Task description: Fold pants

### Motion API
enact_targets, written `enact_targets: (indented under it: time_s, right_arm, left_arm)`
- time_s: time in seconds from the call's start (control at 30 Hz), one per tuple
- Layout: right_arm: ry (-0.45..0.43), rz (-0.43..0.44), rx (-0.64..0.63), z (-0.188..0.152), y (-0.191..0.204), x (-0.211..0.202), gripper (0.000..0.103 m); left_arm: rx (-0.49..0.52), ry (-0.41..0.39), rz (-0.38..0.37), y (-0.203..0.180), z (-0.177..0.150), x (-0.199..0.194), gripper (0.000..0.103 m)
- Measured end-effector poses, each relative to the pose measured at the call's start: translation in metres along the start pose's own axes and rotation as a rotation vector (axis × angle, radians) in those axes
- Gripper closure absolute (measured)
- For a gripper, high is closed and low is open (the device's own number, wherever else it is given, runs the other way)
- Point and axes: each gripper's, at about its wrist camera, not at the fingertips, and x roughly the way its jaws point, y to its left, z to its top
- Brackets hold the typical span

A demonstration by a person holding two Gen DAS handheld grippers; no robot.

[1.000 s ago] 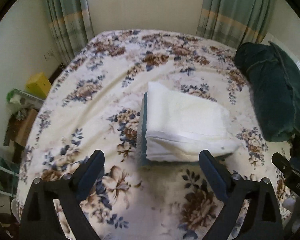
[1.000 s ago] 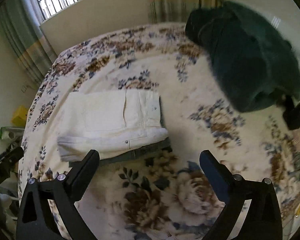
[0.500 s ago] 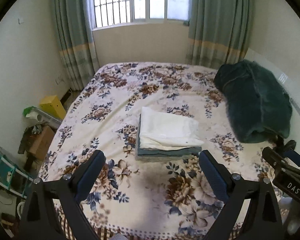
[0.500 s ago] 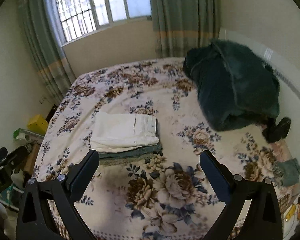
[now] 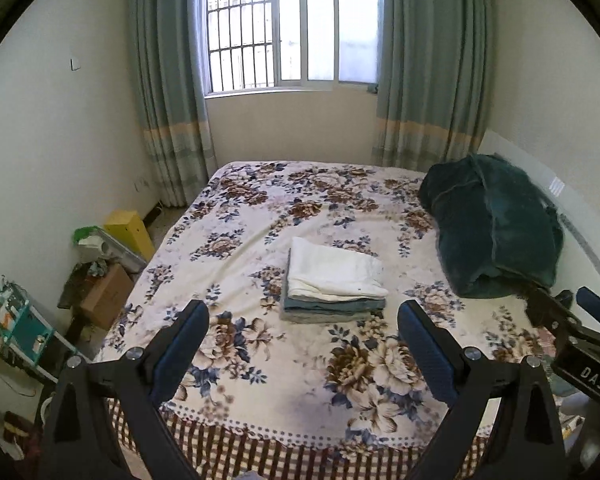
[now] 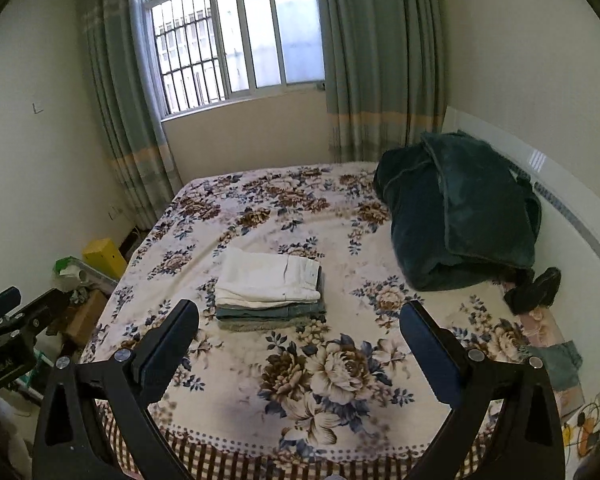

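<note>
1. Daylight comes through a barred window (image 5: 292, 28) between green curtains (image 5: 168, 92), and below it stands a bed with a floral bedspread (image 5: 260, 216).
2. White folded pants (image 5: 332, 270) lie on top of a small pile of folded clothes (image 5: 332, 308) near the middle of the bed; in the right wrist view the same pants (image 6: 268, 280) sit on the same pile (image 6: 268, 316), with the waistband turned to the right.
3. The left gripper (image 5: 302, 344) is above the near edge of the bed, well apart from the pile; its fingers (image 5: 180, 352) stand wide and hold nothing.
4. The right gripper (image 6: 298, 342) is also over the near edge of the bed, and its fingers (image 6: 428, 348) are spread wide, with nothing between them.
5. A dark green blanket (image 5: 492, 228) is bunched at the right side of the bed, near the white headboard (image 6: 560, 196).
6. On the floor left of the bed are a yellow box (image 5: 126, 226) and a cardboard box (image 5: 106, 296).
7. Part of the right gripper shows at the right edge of the left wrist view, and part of the left gripper at the left edge of the right wrist view.
</note>
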Motion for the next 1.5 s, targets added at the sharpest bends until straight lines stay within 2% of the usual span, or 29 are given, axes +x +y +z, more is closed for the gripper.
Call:
enact_targets:
  time_s: [0.2, 0.5, 0.63, 0.7, 0.8, 1.5]
  right_arm:
    - [-0.021, 0.001, -0.036, -0.004, 0.014, -0.057, 0.001]
    - [-0.062, 0.011, -0.059, -0.001, 0.033, -0.097, 0.001]
    - [-0.065, 0.014, -0.065, 0.0, 0.039, -0.102, 0.0]
    - [-0.056, 0.015, -0.063, 0.001, 0.04, -0.1, 0.0]
    - [-0.043, 0.019, -0.048, 0.001, 0.042, -0.099, 0.0]
    - [-0.037, 0.019, -0.066, 0.005, 0.04, -0.098, 0.0]
  left_arm:
    - [0.007, -0.001, -0.011, 0.005, -0.007, -0.029, 0.007]
    - [0.008, -0.024, -0.006, 0.013, -0.01, -0.05, 0.007]
    - [-0.004, -0.026, -0.025, 0.018, -0.011, -0.054, 0.007]
    - [0.0, -0.019, -0.022, 0.018, -0.013, -0.054, 0.0]
    - [0.01, -0.021, 0.005, 0.018, -0.014, -0.055, 0.0]
    - [-0.008, -0.046, 0.011, 0.021, -0.012, -0.066, 0.0]
